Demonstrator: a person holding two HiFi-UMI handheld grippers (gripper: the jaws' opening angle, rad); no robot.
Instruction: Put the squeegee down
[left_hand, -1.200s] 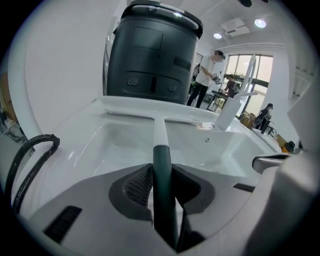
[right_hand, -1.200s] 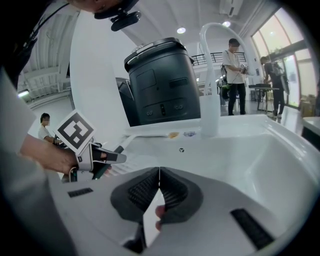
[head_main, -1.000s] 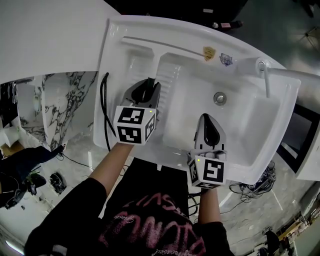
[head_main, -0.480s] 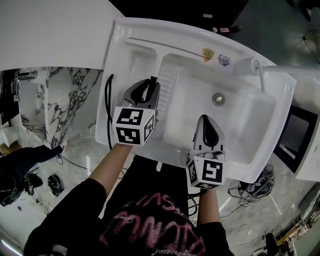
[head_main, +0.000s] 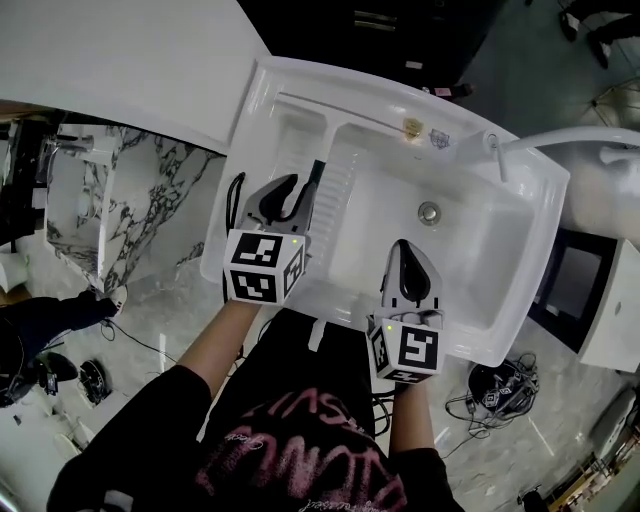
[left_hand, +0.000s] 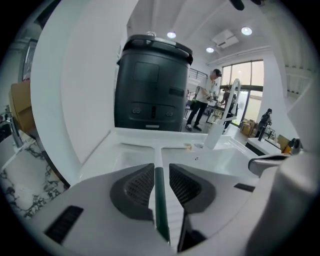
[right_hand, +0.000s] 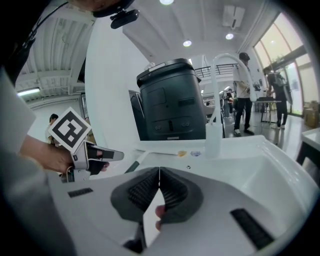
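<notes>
Left gripper (left_hand: 161, 167) first: its two pads sit a little apart with one green handle between them. That's the squeegee (left_hand: 159, 200), and there's just the one. The handle lies against the left pad, and a thin white sliver shows at the right pad, so this is a slack bracket, not a clamp. Past the pads, the handle turns into a white neck that runs out to the blade, which lies across the far ledge of the sink (head_main: 480, 260). The squeegee stretches along the ribbed drainboard on the sink's left side.

Over to the right gripper (right_hand: 159, 172): the two pads meet at their tips with nothing caught between them. It hangs over the near part of the basin, well apart from the squeegee. Each gripper carries one marker cube, so that's two in all, and a bare forearm leads back from each.

Moving outward, the basin floor has one drain (head_main: 429, 212). Two small stickers (head_main: 411, 125) sit side by side on the back rim. One white faucet (head_main: 550, 135) arches in from the right, with one white bottle (right_hand: 214, 137) standing at its foot. One black cable (head_main: 235, 200) loops at the sink's left edge. One dark bin (left_hand: 150, 85) stands behind the sink.
</notes>
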